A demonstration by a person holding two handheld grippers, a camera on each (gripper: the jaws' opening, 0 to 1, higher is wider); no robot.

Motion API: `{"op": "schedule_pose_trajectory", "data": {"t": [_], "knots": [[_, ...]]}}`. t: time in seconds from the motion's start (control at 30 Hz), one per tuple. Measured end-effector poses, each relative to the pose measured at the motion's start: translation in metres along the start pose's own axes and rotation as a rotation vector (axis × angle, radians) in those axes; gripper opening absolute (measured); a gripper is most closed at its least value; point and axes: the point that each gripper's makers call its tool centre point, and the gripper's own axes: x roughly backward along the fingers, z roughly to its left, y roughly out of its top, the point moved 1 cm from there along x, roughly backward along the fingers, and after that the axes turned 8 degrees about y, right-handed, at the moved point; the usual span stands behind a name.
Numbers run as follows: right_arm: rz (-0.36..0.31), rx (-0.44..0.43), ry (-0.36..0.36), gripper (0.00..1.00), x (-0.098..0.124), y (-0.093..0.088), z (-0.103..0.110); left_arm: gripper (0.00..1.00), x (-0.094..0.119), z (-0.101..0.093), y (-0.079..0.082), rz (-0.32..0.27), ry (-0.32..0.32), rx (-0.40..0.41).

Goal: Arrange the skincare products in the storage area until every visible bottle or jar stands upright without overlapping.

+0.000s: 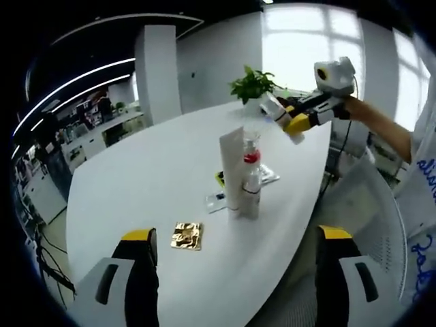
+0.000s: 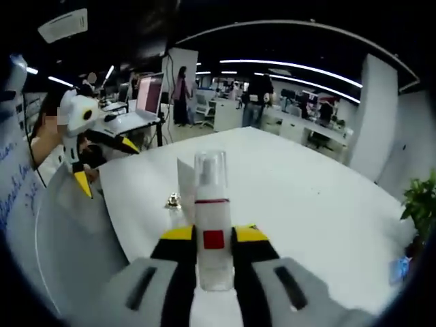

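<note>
Overall, the white oval table takes up most of the scene, with an open office of desks and screens behind it. From the left gripper view, a potted green plant stands at the far end of the table. Near the middle stands a tall white tube, upright, with a smaller clear bottle with a red band upright just beside it; whether the two touch cannot be told. A flat clear packet lies beside the tube's base, and a crumpled gold foil sachet lies nearer, apart from the standing items.

The left gripper hangs low over the near table edge, jaws spread wide with nothing between them.

The right gripper has its yellow-tipped jaws closed against a clear pump bottle with a red label, held upright above the table. In the left gripper view this gripper shows lifted beside the plant, held by a person's hand.
</note>
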Motion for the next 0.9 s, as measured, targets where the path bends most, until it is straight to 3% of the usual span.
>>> {"op": "schedule_pose_trajectory", "data": {"t": [0.27, 0.53, 0.73, 0.9], "knots": [[-0.018, -0.025, 0.071, 0.19, -0.018, -0.001, 0.026, 0.86, 0.001, -0.007, 0.010, -0.046, 0.000, 0.009], [-0.027, -0.042, 0.129, 0.19, -0.036, -0.002, 0.048, 0.73, -0.003, -0.014, 0.018, -0.097, -0.034, 0.036], [-0.039, -0.068, 0.152, 0.19, -0.045, -0.001, 0.057, 0.60, -0.005, -0.023, 0.033, -0.189, -0.093, 0.150], [-0.054, -0.080, 0.172, 0.19, -0.052, 0.002, 0.065, 0.52, -0.013, -0.025, 0.035, -0.210, -0.124, 0.238]]}}
